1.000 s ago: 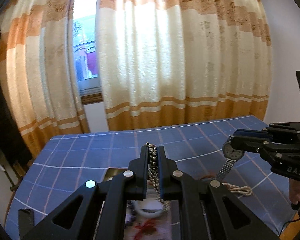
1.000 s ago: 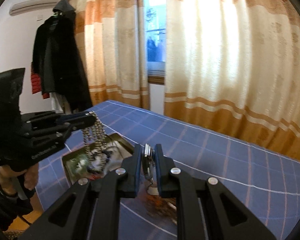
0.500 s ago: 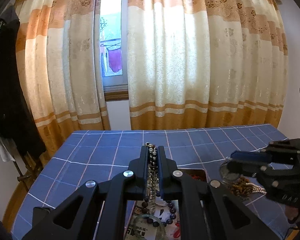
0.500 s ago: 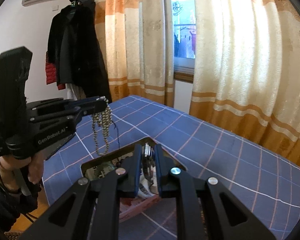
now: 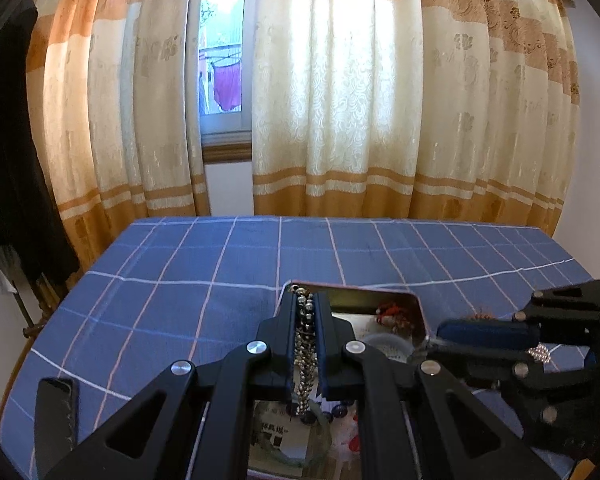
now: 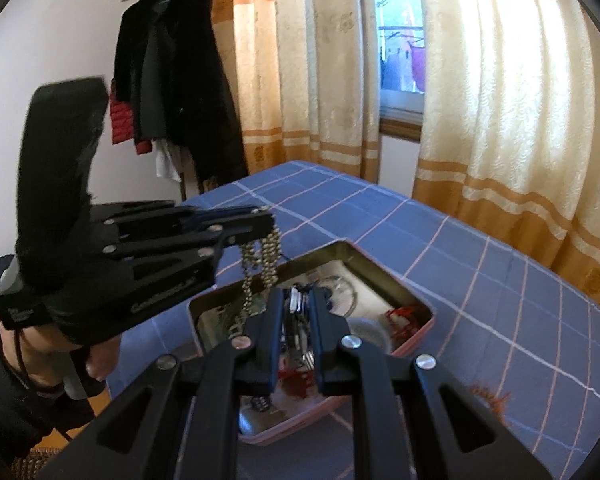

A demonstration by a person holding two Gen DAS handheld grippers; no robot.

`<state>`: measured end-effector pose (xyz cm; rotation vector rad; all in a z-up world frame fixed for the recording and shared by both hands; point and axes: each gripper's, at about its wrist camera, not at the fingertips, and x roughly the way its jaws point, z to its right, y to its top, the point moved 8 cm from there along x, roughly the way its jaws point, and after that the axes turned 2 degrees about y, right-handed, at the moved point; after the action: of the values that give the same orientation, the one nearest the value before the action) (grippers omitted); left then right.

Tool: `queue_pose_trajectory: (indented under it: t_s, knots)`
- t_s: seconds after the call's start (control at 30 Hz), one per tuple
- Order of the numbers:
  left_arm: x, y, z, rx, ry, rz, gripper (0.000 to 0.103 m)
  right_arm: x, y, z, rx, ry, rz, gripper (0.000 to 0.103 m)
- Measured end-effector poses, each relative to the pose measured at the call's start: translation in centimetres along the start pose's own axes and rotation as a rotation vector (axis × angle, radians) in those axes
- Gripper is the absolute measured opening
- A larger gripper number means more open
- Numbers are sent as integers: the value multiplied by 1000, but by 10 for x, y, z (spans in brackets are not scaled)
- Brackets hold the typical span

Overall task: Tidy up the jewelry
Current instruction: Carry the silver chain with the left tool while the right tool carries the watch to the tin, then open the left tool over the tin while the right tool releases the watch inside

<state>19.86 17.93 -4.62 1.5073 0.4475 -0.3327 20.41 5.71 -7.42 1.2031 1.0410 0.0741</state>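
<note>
My left gripper [image 5: 305, 304] is shut on a beaded necklace [image 5: 304, 344] that hangs down over the open metal tin [image 5: 418, 308]. From the right wrist view the left gripper [image 6: 260, 220] holds the necklace [image 6: 260, 264] with its loops dangling into the tin [image 6: 380, 272]. My right gripper [image 6: 296, 304] is shut on a wristwatch [image 6: 294, 312] and holds it above the tin's middle. It shows at the right of the left wrist view [image 5: 440, 332]. The tin holds a bangle, red charms and other jewelry.
The tin stands on a blue checked tablecloth [image 5: 220, 272]. A small red ornament [image 6: 490, 394] lies on the cloth right of the tin. Curtains and a window are behind the table; coats [image 6: 172, 80] hang on the left wall.
Both grippers have moved in over the tin. The necklace now hangs lower into it, and the watch sits above the tin's contents.
</note>
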Motion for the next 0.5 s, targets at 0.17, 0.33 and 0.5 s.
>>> queue_pose_trajectory:
  t_s: [0.17,0.33,0.5]
  knots:
    - [8,-13,-5,-8,2,-33,8,9,-19,-11,-3,27,-38,15]
    - [14,-29,-3,-16,-7,-64,8,19,-38,-11,12,46,-87,15]
    - [16,-44,2,-26,-32,-102,11,29,-47,-9,30,51,-112,16]
